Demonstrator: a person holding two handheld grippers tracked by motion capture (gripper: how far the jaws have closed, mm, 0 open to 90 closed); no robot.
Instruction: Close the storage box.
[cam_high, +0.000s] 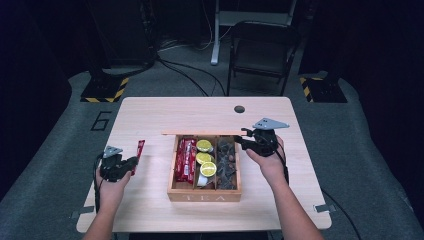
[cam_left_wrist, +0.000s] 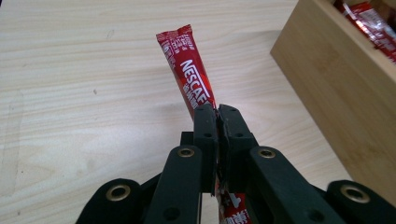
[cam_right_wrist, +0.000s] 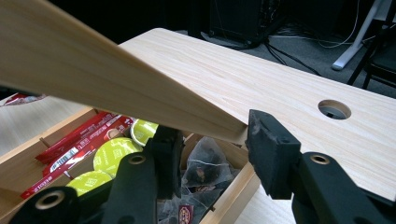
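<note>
A wooden tea box (cam_high: 204, 196) stands mid-table. It holds red sachets (cam_high: 186, 159), yellow-green capsules (cam_high: 205, 157) and dark tea bags (cam_high: 226, 162). Its lid (cam_high: 200, 133) is raised, and my right gripper (cam_high: 247, 141) is shut on the lid's right end. In the right gripper view the lid (cam_right_wrist: 116, 79) slants between the jaws of the right gripper (cam_right_wrist: 215, 133), above the capsules (cam_right_wrist: 112, 151) and tea bags (cam_right_wrist: 201, 170). Left of the box, my left gripper (cam_high: 122, 166) is shut on a red Nescafe stick (cam_high: 140, 151). In the left gripper view the stick (cam_left_wrist: 189, 81) juts from the left gripper (cam_left_wrist: 217, 114), just above the tabletop.
The box's side wall (cam_left_wrist: 336, 79) lies to the right of the left gripper. A round cable hole (cam_high: 239, 109) sits at the table's far edge. A dark chair (cam_high: 262, 50) and cables are on the floor beyond. Bare tabletop (cam_high: 150, 115) surrounds the box.
</note>
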